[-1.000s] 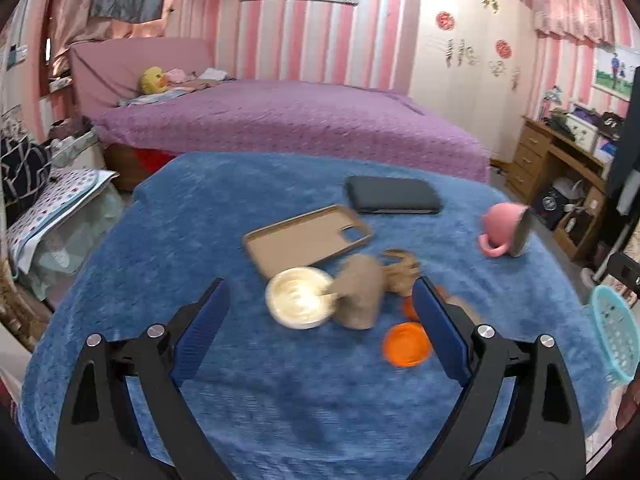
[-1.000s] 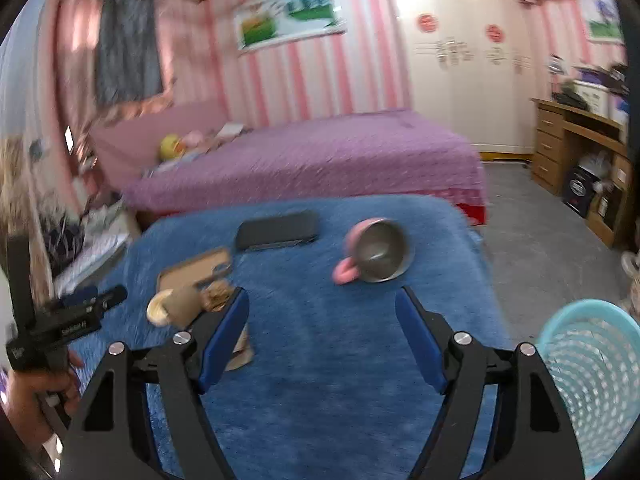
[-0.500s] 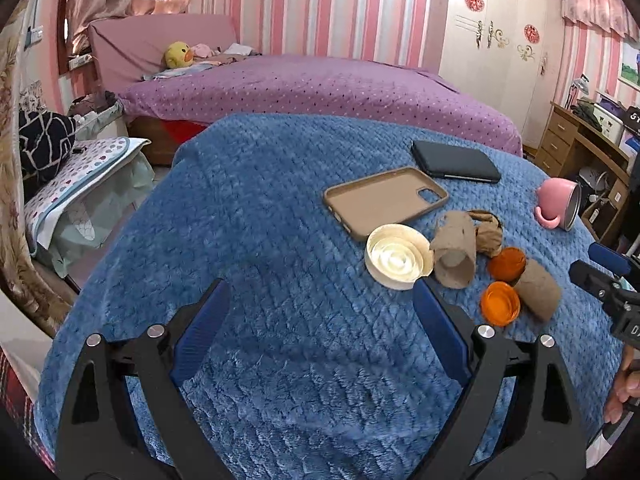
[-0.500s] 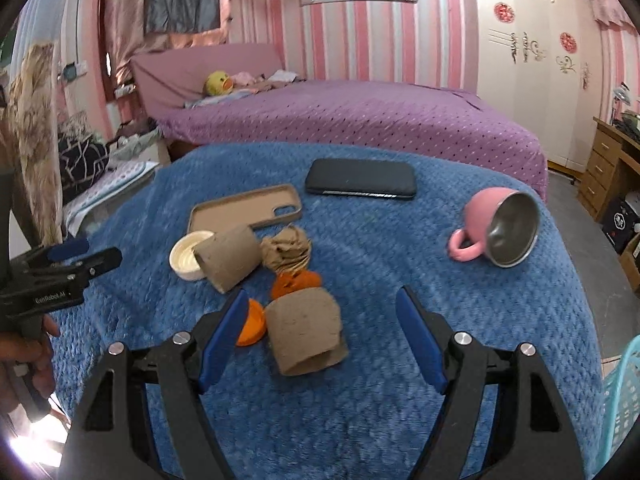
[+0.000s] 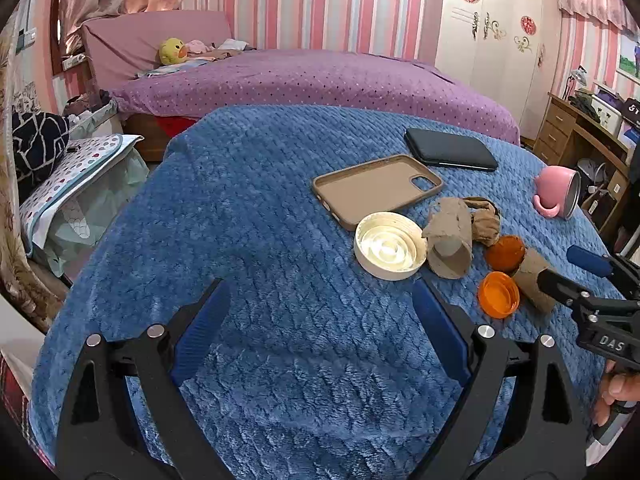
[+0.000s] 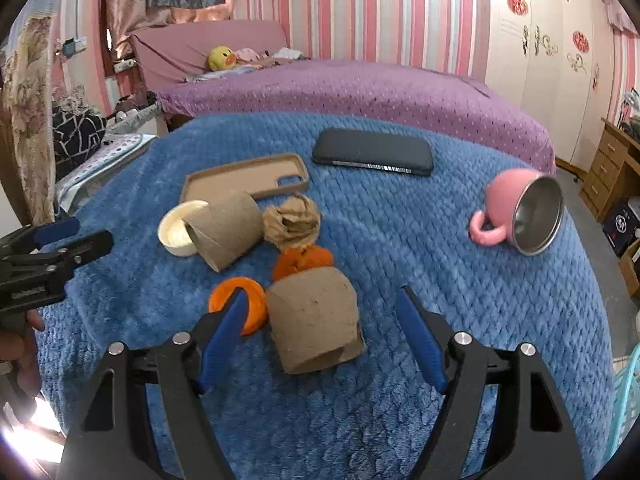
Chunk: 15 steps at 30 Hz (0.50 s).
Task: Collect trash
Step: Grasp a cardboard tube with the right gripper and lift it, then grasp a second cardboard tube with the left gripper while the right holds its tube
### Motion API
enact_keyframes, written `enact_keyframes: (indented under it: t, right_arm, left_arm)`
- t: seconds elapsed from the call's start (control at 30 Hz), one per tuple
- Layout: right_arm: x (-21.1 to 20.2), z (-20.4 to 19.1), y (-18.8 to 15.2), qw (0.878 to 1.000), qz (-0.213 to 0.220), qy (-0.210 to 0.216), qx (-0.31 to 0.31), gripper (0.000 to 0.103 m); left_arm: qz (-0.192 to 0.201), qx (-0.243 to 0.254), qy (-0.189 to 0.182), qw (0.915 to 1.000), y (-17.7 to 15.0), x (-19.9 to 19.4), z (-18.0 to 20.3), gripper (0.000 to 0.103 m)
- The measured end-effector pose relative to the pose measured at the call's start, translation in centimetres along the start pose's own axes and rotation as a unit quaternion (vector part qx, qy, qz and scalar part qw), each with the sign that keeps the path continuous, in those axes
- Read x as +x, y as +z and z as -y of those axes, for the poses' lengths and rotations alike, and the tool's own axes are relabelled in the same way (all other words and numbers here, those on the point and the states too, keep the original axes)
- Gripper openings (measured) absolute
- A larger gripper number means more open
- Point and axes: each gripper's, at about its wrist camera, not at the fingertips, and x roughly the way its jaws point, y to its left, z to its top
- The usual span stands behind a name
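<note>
From the left wrist view, the left tool (image 5: pixel 320 320) stood wide and empty above bare blue blanket on the table (image 5: pixel 248 208). The trash lay ahead and to its right: a white lid (image 5: pixel 389 246), a cardboard tube (image 5: pixel 450 242), crumpled brown paper (image 5: pixel 485 220), two orange caps (image 5: pixel 498 294) and a second tube (image 5: pixel 534 280), which the right tool (image 5: pixel 568 276) was nearing. A phone case (image 5: pixel 376 188), a phone (image 5: pixel 450 149) and a pink mug (image 5: pixel 558 198) lay beyond.

From the right wrist view, the right tool (image 6: pixel 320 316) was also wide and empty, the near tube (image 6: pixel 314 320) lying between its fingers (image 6: pixel 420 340) without touching them. This tube looked light and thin-walled, likely to flatten under a hard squeeze; a gentle pinch across its middle seemed best. An orange cap (image 6: pixel 240 304) sat just beside its left. A teal basket (image 6: pixel 626 400) showed at the right edge.
</note>
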Motion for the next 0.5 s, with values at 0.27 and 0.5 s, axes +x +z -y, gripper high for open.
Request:
enact_keyframes:
  t: [0.27,0.5]
  right_arm:
    - [2.5,0.6,-0.6,0.999,-0.037,0.03,0.023,0.073]
    - [2.4,0.8,-0.7,0.997,-0.043,0.053,0.022,0.043]
  left_arm:
    - [-0.005,0.002,-0.009,0.9999,0.0,0.4,1.3,0.089]
    - [-0.012,0.012,-0.014,0.9998,0.1,1.2,3.0,0.089]
